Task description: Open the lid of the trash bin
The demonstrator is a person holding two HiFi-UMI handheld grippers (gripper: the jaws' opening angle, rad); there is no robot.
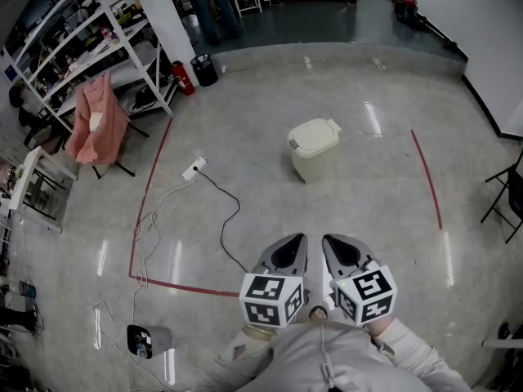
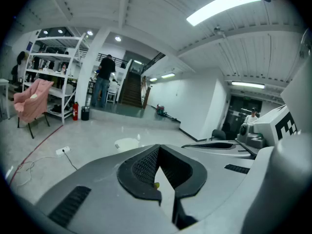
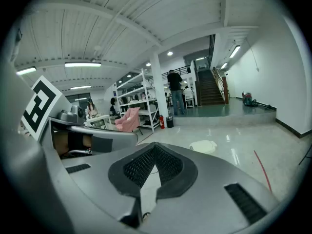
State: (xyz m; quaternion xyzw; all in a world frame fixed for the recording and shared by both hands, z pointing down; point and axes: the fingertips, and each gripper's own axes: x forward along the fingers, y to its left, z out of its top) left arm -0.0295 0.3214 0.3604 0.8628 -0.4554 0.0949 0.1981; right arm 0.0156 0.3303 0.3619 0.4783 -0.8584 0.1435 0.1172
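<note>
A cream trash bin (image 1: 314, 148) stands alone on the grey floor with its lid down. It is small and far off in the left gripper view (image 2: 127, 143) and the right gripper view (image 3: 204, 146). My left gripper (image 1: 297, 238) and right gripper (image 1: 328, 238) are side by side close to my body, well short of the bin and pointing toward it. Both are shut with nothing between their pads, and the tips meet in each gripper view, left gripper (image 2: 158, 146) and right gripper (image 3: 155, 144).
A white power strip (image 1: 194, 168) with a black cable lies left of the bin. Red tape lines (image 1: 426, 178) mark the floor. A chair under pink cloth (image 1: 98, 125), shelving, a fire extinguisher (image 1: 183, 78) and a person (image 1: 214, 6) are at the back left. A folding chair (image 1: 507, 194) is at the right edge.
</note>
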